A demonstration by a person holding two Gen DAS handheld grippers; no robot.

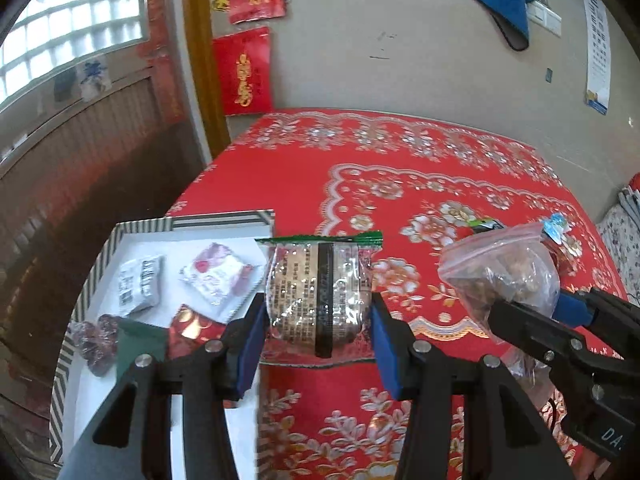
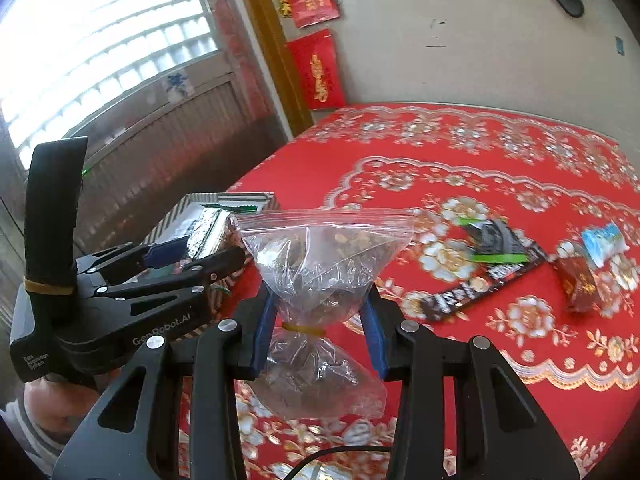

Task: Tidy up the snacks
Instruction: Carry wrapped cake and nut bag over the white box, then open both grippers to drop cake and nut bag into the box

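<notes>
Red floral tablecloth [image 1: 304, 184] covers the table beneath a pale wall hung with red paper decorations [image 1: 242, 70]; at the near left stands a striped-rimmed box [image 1: 96, 264], its white floor already holding several wrapped snacks, which marks it as the likely collecting place. Left gripper [image 1: 318, 316]: jaws clamped on a round cake in clear printed wrap [image 1: 320, 292], held upright by its sides and clear of the cloth, just right of the box's rim. Right gripper [image 2: 320, 308]: jaws clamped on a zip bag of brown snacks [image 2: 320, 256], pinched at the narrow waist where a yellow rubber band [image 2: 302, 328] cinches it, probably the firmest purchase on so slack a thing; it hangs just right of the cake. Unsorted on the cloth, further right: a dark bar wrapper [image 2: 486, 276], a red packet [image 2: 578, 286] and a blue-white packet [image 2: 604, 242]; both loads appear bound leftward for the box.
</notes>
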